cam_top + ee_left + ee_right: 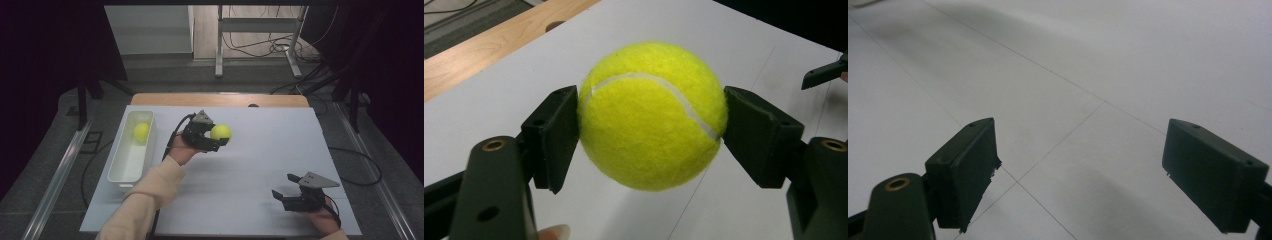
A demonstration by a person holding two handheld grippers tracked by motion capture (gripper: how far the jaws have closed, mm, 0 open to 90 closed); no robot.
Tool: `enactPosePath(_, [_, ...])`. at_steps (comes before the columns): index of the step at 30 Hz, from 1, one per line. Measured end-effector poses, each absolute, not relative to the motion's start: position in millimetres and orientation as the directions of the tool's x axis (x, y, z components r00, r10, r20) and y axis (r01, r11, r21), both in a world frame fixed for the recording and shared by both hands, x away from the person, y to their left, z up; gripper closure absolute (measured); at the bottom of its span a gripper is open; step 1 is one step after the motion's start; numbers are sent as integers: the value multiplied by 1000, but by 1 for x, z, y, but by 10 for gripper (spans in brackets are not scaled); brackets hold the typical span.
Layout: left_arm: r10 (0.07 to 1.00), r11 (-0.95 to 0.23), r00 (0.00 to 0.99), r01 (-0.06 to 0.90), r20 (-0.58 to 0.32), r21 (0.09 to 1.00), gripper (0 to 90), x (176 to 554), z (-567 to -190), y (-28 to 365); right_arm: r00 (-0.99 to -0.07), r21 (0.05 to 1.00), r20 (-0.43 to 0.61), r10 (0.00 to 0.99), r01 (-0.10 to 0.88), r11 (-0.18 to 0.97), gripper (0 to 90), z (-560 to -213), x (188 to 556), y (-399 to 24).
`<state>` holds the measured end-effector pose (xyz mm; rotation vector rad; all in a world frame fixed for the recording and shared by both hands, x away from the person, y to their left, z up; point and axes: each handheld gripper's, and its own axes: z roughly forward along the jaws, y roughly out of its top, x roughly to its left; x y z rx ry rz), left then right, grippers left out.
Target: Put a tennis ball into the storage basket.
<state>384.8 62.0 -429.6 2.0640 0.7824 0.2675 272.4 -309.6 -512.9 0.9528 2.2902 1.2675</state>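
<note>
Right claw (286, 186) gaping over white mat, left claw (216, 136) clenched on fuzzy yellow tennis ball (653, 116), white seam curving across

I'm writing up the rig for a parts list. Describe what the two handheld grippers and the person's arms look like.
Both the left gripper and right gripper are black, each with two blocky rectangular jaws, brass-coloured pivot bushings and a grey three-cornered plate on top. A black cable trails from each. The person's left arm wears a pale peach sleeve; a cuff of the same colour shows at the right wrist.
</note>
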Motion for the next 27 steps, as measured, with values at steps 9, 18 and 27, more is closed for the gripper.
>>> enactPosePath(9, [634, -397, 767, 433, -99, 809, 266, 385, -427, 71, -709, 842, 17, 705, 390, 372, 151, -513, 273, -310])
enactPosePath(18, [643, -391, 760, 433, -96, 812, 266, 383, -424, 78, -708, 842, 17, 706, 391, 372, 151, -513, 273, -310])
enactPosePath(27, [649, -386, 755, 432, -93, 815, 266, 381, -421, 83, -708, 841, 17, 706, 392, 373, 151, -513, 273, -310])
